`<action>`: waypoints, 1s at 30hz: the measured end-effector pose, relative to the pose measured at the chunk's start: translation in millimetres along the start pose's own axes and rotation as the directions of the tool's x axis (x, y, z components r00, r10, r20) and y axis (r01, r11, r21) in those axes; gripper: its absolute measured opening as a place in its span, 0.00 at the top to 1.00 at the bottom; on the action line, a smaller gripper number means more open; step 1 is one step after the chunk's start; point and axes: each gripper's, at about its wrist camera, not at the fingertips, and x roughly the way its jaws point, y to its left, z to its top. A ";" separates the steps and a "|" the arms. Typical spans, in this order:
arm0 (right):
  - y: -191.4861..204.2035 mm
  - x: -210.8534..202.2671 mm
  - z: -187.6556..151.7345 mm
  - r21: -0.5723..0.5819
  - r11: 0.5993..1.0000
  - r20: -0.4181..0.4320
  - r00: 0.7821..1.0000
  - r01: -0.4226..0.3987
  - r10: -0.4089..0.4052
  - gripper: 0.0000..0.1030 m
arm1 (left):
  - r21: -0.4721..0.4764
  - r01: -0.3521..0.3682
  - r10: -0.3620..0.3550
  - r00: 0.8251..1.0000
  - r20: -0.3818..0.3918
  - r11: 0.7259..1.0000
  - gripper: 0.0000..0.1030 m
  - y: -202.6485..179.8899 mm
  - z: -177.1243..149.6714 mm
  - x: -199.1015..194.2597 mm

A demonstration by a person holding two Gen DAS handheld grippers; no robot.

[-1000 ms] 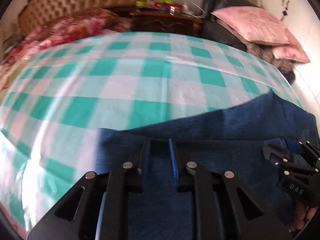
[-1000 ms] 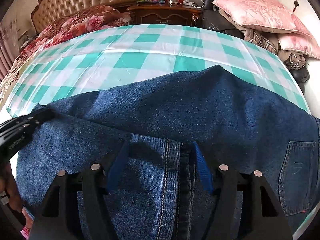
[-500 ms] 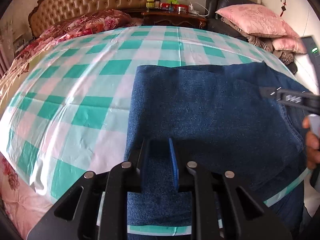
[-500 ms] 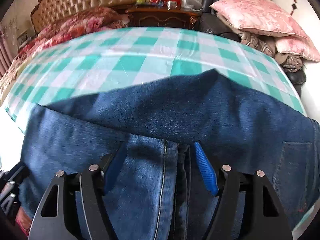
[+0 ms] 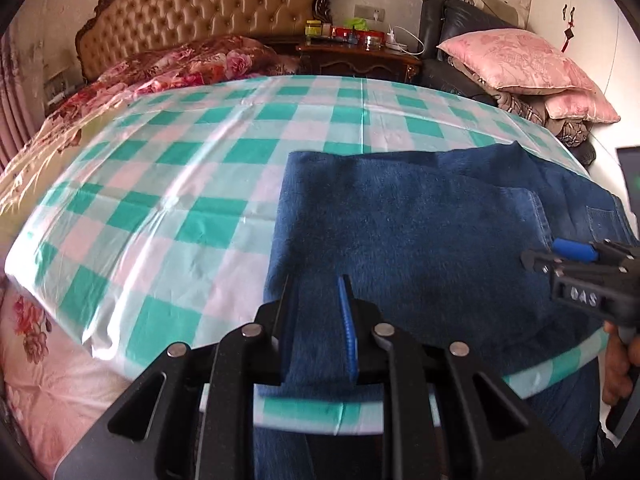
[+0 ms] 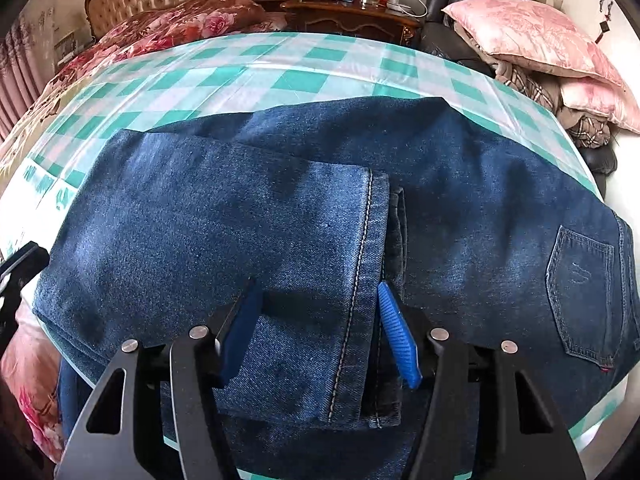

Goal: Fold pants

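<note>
Jeans (image 6: 248,216) lie on the checked table (image 5: 192,168), folded leg laid over toward the waist, long axis left-right, near edge hanging off. Right gripper (image 6: 320,332) straddles the hem (image 6: 360,280), jaws half-wide and just been closing, denim between. Left gripper (image 5: 312,320) sits at the fold end, narrow, probably pinching denim; contact hard to confirm. Overhang is cut off.

The left gripper (image 5: 316,320) points steeply down, its jaws nipped narrowly on a fold of cloth. The right gripper (image 6: 320,332) tilts down too, jaws just been closing, straddling a hem; a hand (image 5: 618,364) grips its handle.
</note>
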 end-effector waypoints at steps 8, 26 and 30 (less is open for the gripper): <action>-2.1 1.0 -3.8 -0.001 1.000 0.009 1.000 -0.009 0.009 0.43 | -0.007 0.015 -0.015 0.999 -0.034 1.000 0.80 5.5 -5.4 4.4; -3.1 3.4 -2.2 -0.003 1.000 0.008 1.000 -0.018 0.018 0.42 | 0.134 0.239 -0.225 0.968 -0.113 0.962 0.73 -69.7 103.6 108.4; -3.2 3.6 -2.6 -0.007 1.000 0.007 1.000 -0.019 0.019 0.41 | 0.051 0.212 -0.210 0.976 -0.057 0.976 0.73 -35.4 97.0 80.5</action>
